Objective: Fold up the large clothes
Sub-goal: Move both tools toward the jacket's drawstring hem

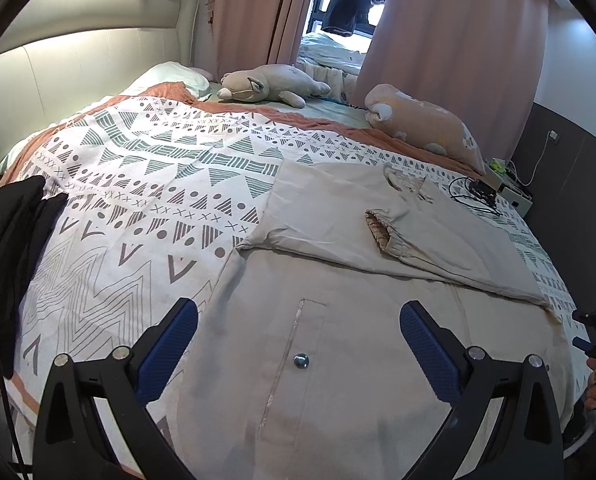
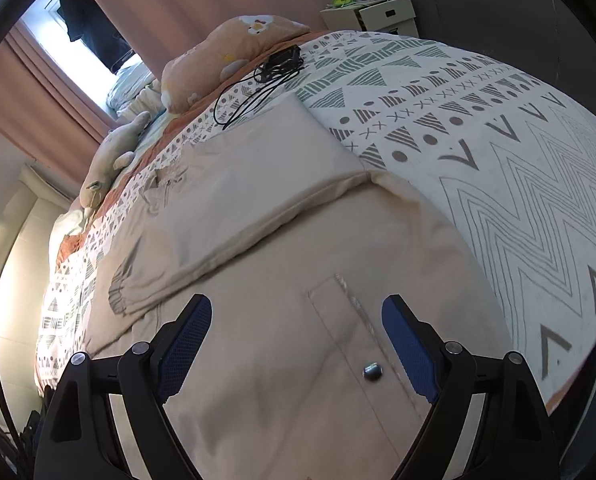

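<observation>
A large beige jacket (image 1: 338,360) lies flat on the patterned bedspread (image 1: 138,184), both sleeves folded across its back, one elastic cuff (image 1: 382,232) near the middle. A pocket flap with a metal snap (image 1: 301,361) faces me. My left gripper (image 1: 298,324) is open, hovering just above the jacket's near part, holding nothing. In the right wrist view the same jacket (image 2: 278,240) fills the foreground, with a snap (image 2: 372,372) between the fingers. My right gripper (image 2: 297,320) is open and empty above it.
Two plush toys (image 1: 270,86) (image 1: 422,124) lie by the pink curtains. A black cable and device (image 1: 478,194) sit on the bed beyond the jacket. Dark clothes (image 1: 10,240) lie at the left edge. A white box (image 2: 382,12) stands beside the bed.
</observation>
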Motion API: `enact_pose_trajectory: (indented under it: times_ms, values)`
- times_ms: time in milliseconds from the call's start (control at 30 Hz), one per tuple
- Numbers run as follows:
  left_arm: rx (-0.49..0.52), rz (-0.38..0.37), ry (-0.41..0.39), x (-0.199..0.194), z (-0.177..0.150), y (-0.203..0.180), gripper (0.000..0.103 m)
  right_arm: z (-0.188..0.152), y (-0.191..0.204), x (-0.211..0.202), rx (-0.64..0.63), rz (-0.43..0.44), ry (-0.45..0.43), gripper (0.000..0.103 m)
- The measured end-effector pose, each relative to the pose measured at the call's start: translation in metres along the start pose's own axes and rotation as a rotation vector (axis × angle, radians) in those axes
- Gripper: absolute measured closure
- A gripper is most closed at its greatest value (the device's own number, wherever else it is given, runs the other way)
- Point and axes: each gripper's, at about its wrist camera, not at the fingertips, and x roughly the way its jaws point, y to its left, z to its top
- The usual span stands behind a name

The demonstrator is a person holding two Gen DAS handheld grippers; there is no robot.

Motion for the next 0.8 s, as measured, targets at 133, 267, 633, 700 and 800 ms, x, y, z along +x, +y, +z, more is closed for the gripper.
enact_pose_trajectory:
  times_ms: [133,267,633,700,800]
  values:
    - [-0.024,-0.002,-0.028,-0.024,-0.010,0.004,0.000,-0.019,-0.004,-0.031,-0.006,0.002,-0.044,0.017]
    - [-0.061,-0.008,-0.066,-0.050,-0.023,0.009,0.000,-0.038,-0.016,-0.056,0.042,0.079,-0.072,0.017]
    - [-0.093,-0.061,-0.105,-0.101,-0.063,0.006,0.000,-0.094,-0.053,-0.089,0.094,0.229,-0.012,0.017]
    - [-0.101,-0.085,-0.101,-0.108,-0.072,0.005,0.000,-0.102,-0.057,-0.097,0.094,0.254,-0.005,0.017]
    - [-0.108,-0.128,-0.088,-0.117,-0.082,0.001,0.000,-0.115,-0.067,-0.114,0.074,0.254,-0.016,0.017]
